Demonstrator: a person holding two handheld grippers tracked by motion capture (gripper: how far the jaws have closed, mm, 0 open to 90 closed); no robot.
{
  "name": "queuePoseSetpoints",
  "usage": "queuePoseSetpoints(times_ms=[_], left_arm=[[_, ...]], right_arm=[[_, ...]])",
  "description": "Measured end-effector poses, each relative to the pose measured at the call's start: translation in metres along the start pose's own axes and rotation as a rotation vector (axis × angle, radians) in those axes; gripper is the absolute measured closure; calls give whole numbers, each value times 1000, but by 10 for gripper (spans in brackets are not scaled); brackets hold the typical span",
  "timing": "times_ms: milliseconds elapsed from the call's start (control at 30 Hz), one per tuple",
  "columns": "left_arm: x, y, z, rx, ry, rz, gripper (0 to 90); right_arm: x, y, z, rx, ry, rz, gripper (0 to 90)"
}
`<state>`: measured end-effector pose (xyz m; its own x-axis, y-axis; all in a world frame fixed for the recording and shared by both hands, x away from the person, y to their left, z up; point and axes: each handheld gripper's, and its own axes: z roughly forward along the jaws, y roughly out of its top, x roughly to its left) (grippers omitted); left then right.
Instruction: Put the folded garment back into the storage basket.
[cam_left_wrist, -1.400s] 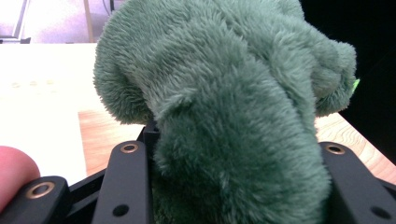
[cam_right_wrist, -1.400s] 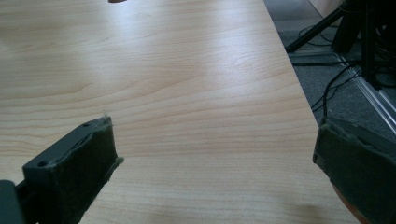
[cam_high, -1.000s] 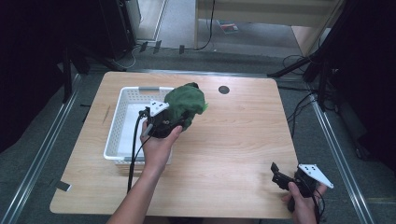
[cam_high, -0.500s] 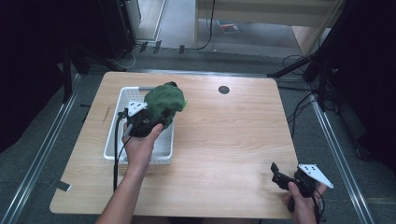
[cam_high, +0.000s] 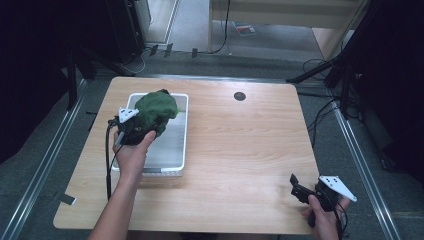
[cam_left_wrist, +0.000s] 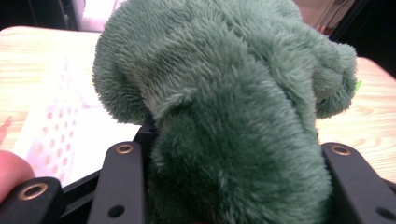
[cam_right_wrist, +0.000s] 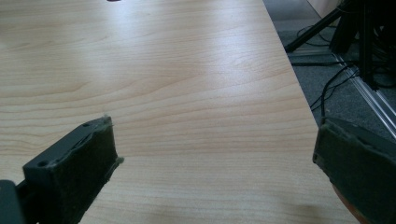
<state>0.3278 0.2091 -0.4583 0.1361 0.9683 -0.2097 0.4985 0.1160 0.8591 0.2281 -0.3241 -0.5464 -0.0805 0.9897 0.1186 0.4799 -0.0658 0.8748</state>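
The high view takes in the whole wooden table (cam_high: 240, 150). At about 9 o'clock from its centre sits a white basket (cam_high: 175, 150), long side running away from the person. The person's left hand (cam_high: 131, 152) reaches over the basket and holds the left gripper (cam_high: 134, 131), whose jaws are clamped on a green plush toy (cam_high: 155, 109). The toy hangs over the far half of the basket, toward its 12 o'clock end; whether it touches the basket floor cannot be told from above. The near half of the basket floor is bare and grey.

The left gripper view gives what the high view cannot: the fur of the plush toy (cam_left_wrist: 224, 116) at close range, dense and dark green, bulging between the two black jaws that press it from either side. A small bright green tag shows at the toy's 3 o'clock edge. Behind it, at 9 o'clock, lies the pale perforated wall of the basket (cam_left_wrist: 60, 130), with table wood beyond.

The right gripper (cam_high: 305, 192) rests at the table's 5 o'clock corner, in the person's right hand (cam_high: 325, 217), well apart from the basket. The right gripper view shows its padded jaws spread wide with nothing between them, only bare wood, and the table's edge with cables on the grey floor (cam_right_wrist: 345, 98) at 2 o'clock. A small dark round hole (cam_high: 240, 96) marks the table near 12 o'clock.
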Motion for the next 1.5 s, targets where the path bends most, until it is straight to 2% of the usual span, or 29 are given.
queuePoseSetpoints(times_ms=[133, 233, 400, 433, 467, 500, 633, 733, 767, 800, 1000, 1100, 1167, 1200, 1300, 1367, 1433, 1467, 1500], left_arm=[[9, -3, 5, 10, 9, 23, 490], [14, -5, 10, 29, 6, 20, 489], [23, -7, 23, 127, 9, 11, 479], [23, -7, 23, 127, 9, 11, 476], [24, -8, 28, 156, 25, 38, 473], [24, -8, 30, 174, 26, 48, 470], [23, -9, 35, 212, 27, 65, 456], [22, -11, 40, 264, 24, 77, 439], [22, -11, 40, 264, 24, 77, 431], [22, -11, 43, 291, 15, 84, 423], [19, -13, 53, 416, 3, 100, 280], [18, -11, 54, 429, -1, 82, 140], [20, -9, 52, 425, 0, 66, 88], [20, -8, 51, 415, 15, 53, 85], [23, -6, 48, 404, 15, 31, 85], [25, -2, 41, 348, -17, 13, 85], [25, -1, 38, 331, -32, 4, 83], [25, 0, 34, 300, -60, 1, 74], [25, 1, 32, 288, -67, 2, 66]], right_arm=[[0, 0, 0, 0, -1, -1, 0], [0, 0, 0, 1, -1, -1, 0], [0, 0, 0, 1, -2, -2, 0], [0, 0, 0, 1, -2, -2, 0], [0, 0, 0, 1, -2, -2, 0], [0, 0, 0, 1, -2, -2, 0], [0, 0, 0, 1, -2, -2, 0], [0, 0, 0, 1, -1, -2, 0], [0, 0, 0, 1, 0, -1, 0], [0, 0, 0, 1, 1, -1, 0], [0, 0, 0, 1, 1, -3, 0], [0, 0, 0, 0, 1, -3, 0], [0, 0, 0, 1, 1, -3, 0], [0, 0, 0, 1, 2, -3, 0], [0, 0, 0, 1, 2, -3, 0], [0, 0, 0, 1, 2, -3, 0], [0, 0, 0, 1, 1, -3, 0], [0, 0, 0, 1, 1, -3, 0], [0, 0, 0, 2, 0, -2, 0]])
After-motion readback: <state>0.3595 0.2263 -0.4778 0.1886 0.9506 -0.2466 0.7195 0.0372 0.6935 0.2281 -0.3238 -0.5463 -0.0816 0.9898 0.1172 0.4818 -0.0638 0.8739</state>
